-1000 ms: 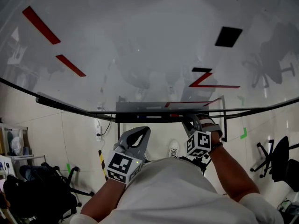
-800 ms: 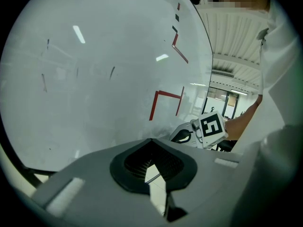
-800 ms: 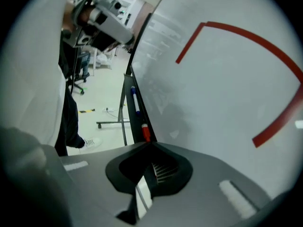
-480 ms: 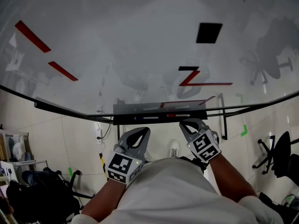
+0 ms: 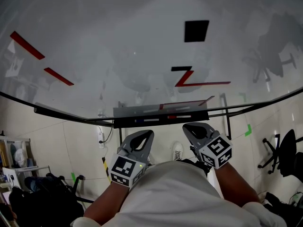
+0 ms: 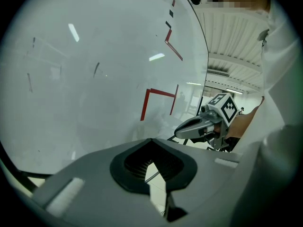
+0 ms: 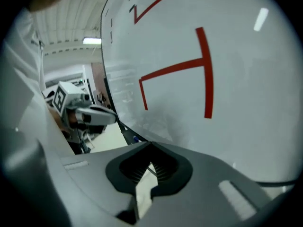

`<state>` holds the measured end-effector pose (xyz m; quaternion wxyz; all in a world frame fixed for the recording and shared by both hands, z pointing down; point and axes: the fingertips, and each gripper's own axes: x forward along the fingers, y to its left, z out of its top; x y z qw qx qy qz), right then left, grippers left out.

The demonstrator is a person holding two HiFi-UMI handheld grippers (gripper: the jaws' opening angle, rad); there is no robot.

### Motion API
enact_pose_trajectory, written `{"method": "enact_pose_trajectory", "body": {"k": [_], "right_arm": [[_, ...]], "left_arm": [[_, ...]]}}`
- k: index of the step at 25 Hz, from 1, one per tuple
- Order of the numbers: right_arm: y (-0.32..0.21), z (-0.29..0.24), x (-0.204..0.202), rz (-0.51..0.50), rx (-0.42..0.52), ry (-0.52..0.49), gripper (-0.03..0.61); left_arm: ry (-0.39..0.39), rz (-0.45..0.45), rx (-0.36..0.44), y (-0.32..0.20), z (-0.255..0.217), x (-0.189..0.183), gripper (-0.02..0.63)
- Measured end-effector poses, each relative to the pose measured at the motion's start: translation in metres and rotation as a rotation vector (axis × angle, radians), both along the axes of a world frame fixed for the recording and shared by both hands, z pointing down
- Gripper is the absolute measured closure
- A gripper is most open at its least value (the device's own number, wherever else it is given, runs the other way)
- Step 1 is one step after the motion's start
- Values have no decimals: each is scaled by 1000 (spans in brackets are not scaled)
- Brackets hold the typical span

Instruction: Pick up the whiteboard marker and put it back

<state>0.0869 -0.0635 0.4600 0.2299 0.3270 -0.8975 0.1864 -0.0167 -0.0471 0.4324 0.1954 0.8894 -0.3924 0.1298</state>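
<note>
whiteboard marker (image 5: 173, 117): it reads as the short red-tipped stick lying flat in the grey tray (image 5: 142, 110) under the whiteboard (image 5: 118, 41), just below the middle of the head view. a second stick with a blue tip lies further left in the same tray. both are small, so i cannot say which is the task's own, but neither is in a claw.

left gripper (image 5: 142, 138) sits low and left of centre, right gripper (image 5: 196, 129) low and right of centre. both are below the tray's front edge, near the person's white-clad body, and touch nothing. in each gripper view the two jaws are drawn together to a thin slit, and only floor and board show through it, so both claws are empty.

this looks like a resting pose: arms tucked in, claws pointed up at the board but clear of it, probably so nothing knocks the tray or smears the red z-shaped mark (image 5: 189, 79) drawn right of centre.

judging by where things lie, the marker is already back in its place and the put-back part seems done. if another pick were wanted, the right gripper is the nearer one, and it would have to spread its jaws before rising to the tray.
</note>
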Motion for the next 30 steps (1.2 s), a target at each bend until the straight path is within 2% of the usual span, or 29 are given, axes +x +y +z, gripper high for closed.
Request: {"method": "enact_pose_trajectory", "body": {"k": [3, 15, 20, 30], "right_arm": [[4, -7, 1, 47, -61, -115, 577], [10, -44, 15, 133, -22, -227, 577], [23, -54, 17, 121, 38, -184, 577], [25, -42, 12, 101, 32, -161, 577]], "left_arm": [[0, 0, -2, 0, 0, 0, 597], [-3, -7, -3, 3, -2, -4, 597], [19, -25, -6, 2, -5, -8, 597], [18, -22, 0, 4, -6, -7, 597]]}}
